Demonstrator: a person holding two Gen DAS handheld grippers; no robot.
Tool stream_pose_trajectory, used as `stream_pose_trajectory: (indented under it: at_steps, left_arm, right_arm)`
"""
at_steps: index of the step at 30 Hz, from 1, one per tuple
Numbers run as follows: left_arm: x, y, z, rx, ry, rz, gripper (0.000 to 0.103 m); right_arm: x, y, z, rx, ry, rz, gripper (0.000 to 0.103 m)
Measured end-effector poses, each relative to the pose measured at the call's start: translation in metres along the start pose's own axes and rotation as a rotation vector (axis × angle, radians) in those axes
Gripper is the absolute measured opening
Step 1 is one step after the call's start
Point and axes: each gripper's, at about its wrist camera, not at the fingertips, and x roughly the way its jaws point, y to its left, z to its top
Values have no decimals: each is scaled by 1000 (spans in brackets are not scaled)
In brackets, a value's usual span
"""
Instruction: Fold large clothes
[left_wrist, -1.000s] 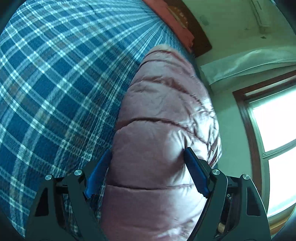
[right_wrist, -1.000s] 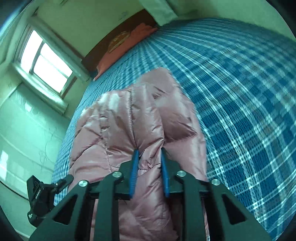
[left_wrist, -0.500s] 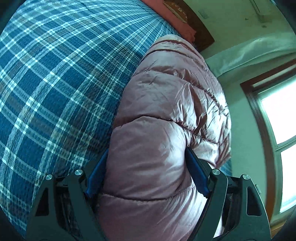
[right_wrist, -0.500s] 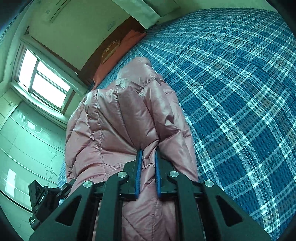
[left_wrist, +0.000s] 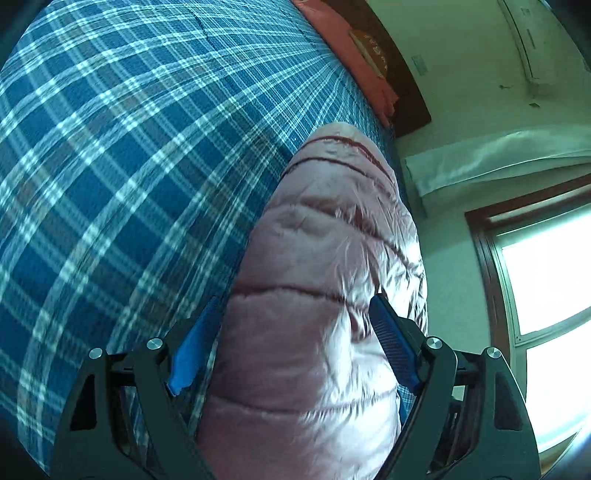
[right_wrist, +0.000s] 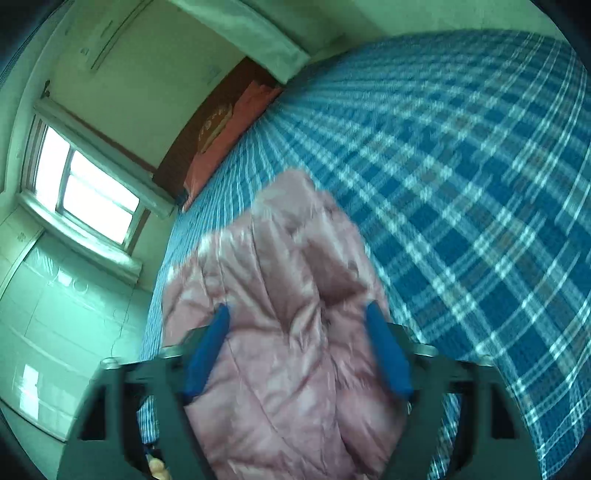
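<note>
Pink quilted jacket (left_wrist: 317, 332) lies bunched along one edge of a bed covered in a blue plaid sheet (left_wrist: 129, 166), filling the six o'clock half of both wrist views. Seen from the left wrist, the left gripper (left_wrist: 295, 343) stands spread wide with a thick roll of the padded cloth between its blue pads (left_wrist: 391, 343); the roll bulges against both pads, though a firm squeeze cannot be told. From the right wrist, blurred by motion, the right gripper (right_wrist: 297, 345) has just been opening, and its jaws stand well apart with the jacket (right_wrist: 291, 332) lying loose between them, its blue pads (right_wrist: 388, 354) beside the cloth rather than pinching it. Only the right wrist view shows glossy pale cupboard doors (right_wrist: 48, 332) at eight o'clock, below the window (right_wrist: 85, 184) at nine o'clock; the left wrist view puts the window (left_wrist: 546, 295) at three o'clock. Each view catches a coral pillow (left_wrist: 354, 59) against a dark wooden headboard (left_wrist: 402, 85) toward twelve o'clock, a folded pale cloth (left_wrist: 491, 158) near the bed's head, and a wall air conditioner (left_wrist: 528, 40) high on the cream wall. No containers appear. Plaid sheet (right_wrist: 461, 184) spreads bare across the rest of the bed.
</note>
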Motion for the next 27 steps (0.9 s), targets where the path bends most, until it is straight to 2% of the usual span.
stream_pose_trajectory:
  at_steps: [2, 6, 8, 12, 14, 17, 19, 22, 25, 27]
  left_arm:
    - [6, 0, 4, -11, 9, -11, 85]
    - [28, -1, 8, -13, 81, -17, 87]
    - [35, 1, 8, -19, 108, -24, 89]
    - [41, 6, 10, -29, 126, -55, 90]
    - [42, 4, 8, -13, 129, -63, 91]
    - [47, 0, 9, 1, 124, -58, 91]
    - [47, 1, 9, -5, 120, -62, 91]
    - [47, 2, 9, -14, 121, -59, 92]
    - [45, 2, 7, -3, 123, -53, 92]
    - [45, 2, 7, 0, 122, -55, 92]
  right_arm:
    - [12, 3, 6, -25, 25, -21, 77]
    - [45, 1, 15, -49, 85, -49, 77]
    - [58, -4, 17, -31, 128, 8, 77]
    - [67, -16, 13, 5, 205, 179, 78]
    - [69, -21, 12, 6, 224, 216, 78]
    - [73, -17, 15, -51, 236, 196, 78]
    - [74, -17, 19, -71, 212, 163, 77]
    - [79, -16, 19, -62, 200, 167, 77]
    - [82, -10, 16, -106, 246, 205, 78]
    - [79, -12, 16, -101, 240, 206, 76]
